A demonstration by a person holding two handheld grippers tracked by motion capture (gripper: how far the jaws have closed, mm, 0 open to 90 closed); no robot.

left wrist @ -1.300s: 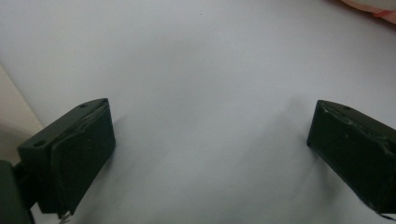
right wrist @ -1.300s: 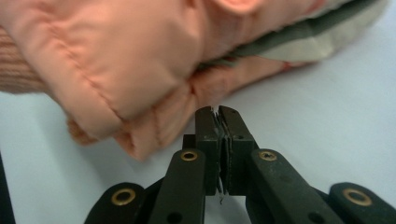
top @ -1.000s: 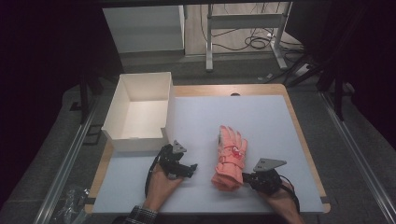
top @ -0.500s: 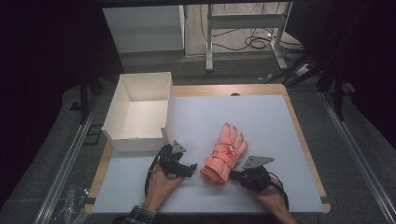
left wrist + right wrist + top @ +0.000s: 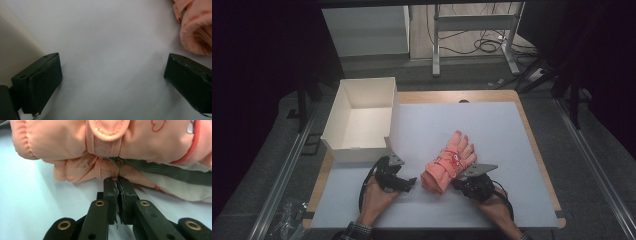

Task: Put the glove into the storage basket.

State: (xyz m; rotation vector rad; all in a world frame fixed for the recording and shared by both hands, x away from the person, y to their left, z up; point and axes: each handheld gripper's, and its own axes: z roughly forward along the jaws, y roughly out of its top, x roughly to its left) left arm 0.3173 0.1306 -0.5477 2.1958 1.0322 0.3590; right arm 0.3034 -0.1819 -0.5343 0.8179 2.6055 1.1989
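A pair of padded salmon-pink winter gloves (image 5: 449, 162), stacked one on the other and strapped at the wrist, lies on the pale grey table mat (image 5: 492, 125), well to the right of the open white cardboard box (image 5: 362, 120) that stands at the mat's far left corner. The cuffs point toward the person and the fingers point away.

The right gripper (image 5: 458, 184) comes in at the cuff end, on the side away from the box. In the right gripper view its jaws are pressed together on a thin fold of fabric at the edge of the lower glove (image 5: 100, 171), just under the wrist strap (image 5: 106, 146) — a shallow bite on a seam, not on the bulk. The left gripper (image 5: 411, 183) waits between the box and the gloves; its jaws stand spread wide, resting low on the mat with nothing between them, and the open cuff (image 5: 197, 37) sits just past its right jaw.

The work in hand looks like moving the gloves toward the box. A pinch this thin will likely slip or peel the lower glove out from under the upper one if pulled hard. To do it well, I would bring the left gripper across to the near cuff and close it on both layers, deep enough to catch padding. Then both grippers should lift together and level — so the pair travels as one stack — and clear the box's near wall before lowering.
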